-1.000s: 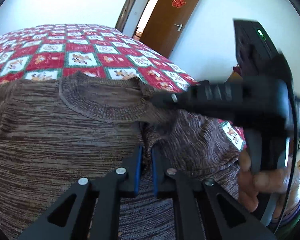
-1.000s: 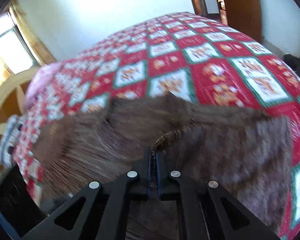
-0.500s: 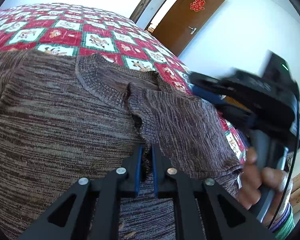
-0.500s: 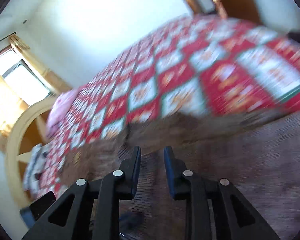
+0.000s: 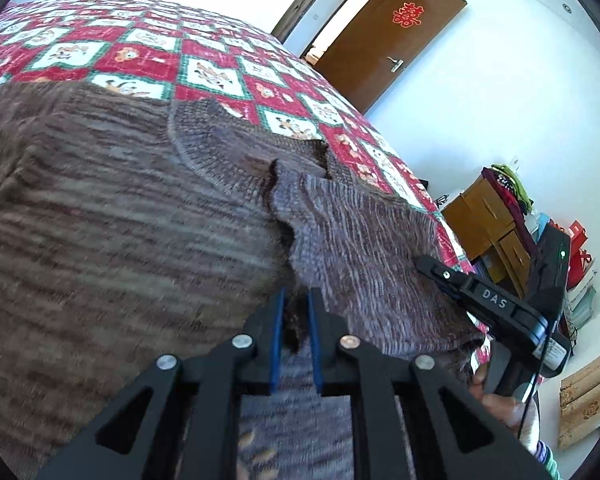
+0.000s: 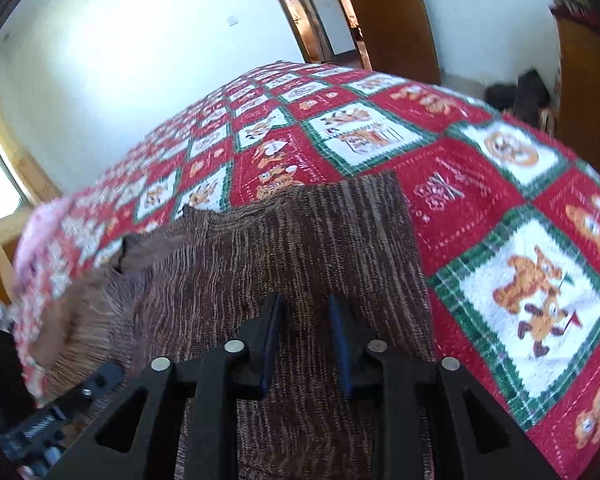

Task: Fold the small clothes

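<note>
While the left gripper (image 5: 296,322) pinches the sweater (image 5: 112,216) fold's near edge, the right gripper (image 6: 305,338), its jaws just opened and empty, hovers over the sleeve running away to the far side.

Black tongs (image 5: 496,304), right of frame: white letters "DAS" on the arm.
Brown door (image 5: 384,36), upper right: red double-happiness sign (image 5: 407,14).
Sticker on the tongs' handle: too small to read.
</note>
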A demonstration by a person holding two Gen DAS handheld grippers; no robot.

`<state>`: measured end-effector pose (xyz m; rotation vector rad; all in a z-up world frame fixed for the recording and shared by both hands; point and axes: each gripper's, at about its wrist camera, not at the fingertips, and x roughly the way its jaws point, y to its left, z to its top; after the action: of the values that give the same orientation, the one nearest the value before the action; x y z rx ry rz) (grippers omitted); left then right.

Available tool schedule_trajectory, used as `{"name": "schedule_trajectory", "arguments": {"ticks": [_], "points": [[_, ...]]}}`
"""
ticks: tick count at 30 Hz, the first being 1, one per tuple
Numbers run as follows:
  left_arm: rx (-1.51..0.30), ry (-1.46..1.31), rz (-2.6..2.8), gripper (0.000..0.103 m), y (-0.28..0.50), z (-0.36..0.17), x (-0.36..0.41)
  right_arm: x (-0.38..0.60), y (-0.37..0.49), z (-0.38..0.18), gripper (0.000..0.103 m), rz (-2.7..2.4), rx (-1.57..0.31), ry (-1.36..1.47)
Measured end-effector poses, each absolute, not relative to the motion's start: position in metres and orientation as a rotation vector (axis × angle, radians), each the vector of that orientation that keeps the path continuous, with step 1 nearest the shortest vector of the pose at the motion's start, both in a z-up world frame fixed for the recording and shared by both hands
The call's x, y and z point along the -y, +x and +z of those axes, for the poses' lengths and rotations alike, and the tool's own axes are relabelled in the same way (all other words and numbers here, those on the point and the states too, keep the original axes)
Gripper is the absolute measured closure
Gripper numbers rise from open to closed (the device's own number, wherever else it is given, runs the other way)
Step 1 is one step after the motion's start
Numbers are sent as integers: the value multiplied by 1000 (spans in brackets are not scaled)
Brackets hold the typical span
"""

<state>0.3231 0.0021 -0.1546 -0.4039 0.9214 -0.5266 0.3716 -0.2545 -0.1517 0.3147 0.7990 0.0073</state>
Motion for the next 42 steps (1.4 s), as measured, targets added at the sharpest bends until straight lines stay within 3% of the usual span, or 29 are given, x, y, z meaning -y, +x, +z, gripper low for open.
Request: {"name": "schedule_trajectory", "arguments": {"ticks": [3,4,5,7,8,12,18,24,28,30,35,36,37,38,42], "points": [[-927,-346,-448,84,308,-142,-23,237,373,-146,34,40,-807,200],[-916,-313,-389,70,303,-135,-36,231,374,-147,28,40,-813,159],[-896,-290,-333,47,298,-128,-50,226,374,-147,26,33,-818,117],[-821,-283,-220,19,288,-113,-88,218,374,-147,24,14,-823,55],[-777,-295,-165,12,283,-105,-112,217,374,-147,24,12,-823,49],[-684,-275,143,1,281,-83,-199,225,374,-148,24,33,-816,105],[-753,-211,458,0,321,-96,-277,223,373,-149,23,36,-817,106],[-852,-415,476,0,350,-132,-316,223,373,-149,21,41,-818,108],[-873,-492,498,27,356,-150,-316,223,373,-149,21,40,-818,108],[-851,-503,521,29,355,-153,-315,223,374,-149,21,40,-819,108],[-813,-471,539,48,352,-154,-307,222,374,-150,21,38,-820,103],[-802,-484,532,55,352,-153,-309,222,374,-150,21,38,-820,103],[-792,-504,514,76,351,-153,-312,222,374,-150,21,38,-820,103],[-792,-529,492,88,352,-153,-316,222,374,-150,21,38,-820,104],[-800,-555,463,89,356,-150,-322,223,374,-150,21,38,-821,103]]}}
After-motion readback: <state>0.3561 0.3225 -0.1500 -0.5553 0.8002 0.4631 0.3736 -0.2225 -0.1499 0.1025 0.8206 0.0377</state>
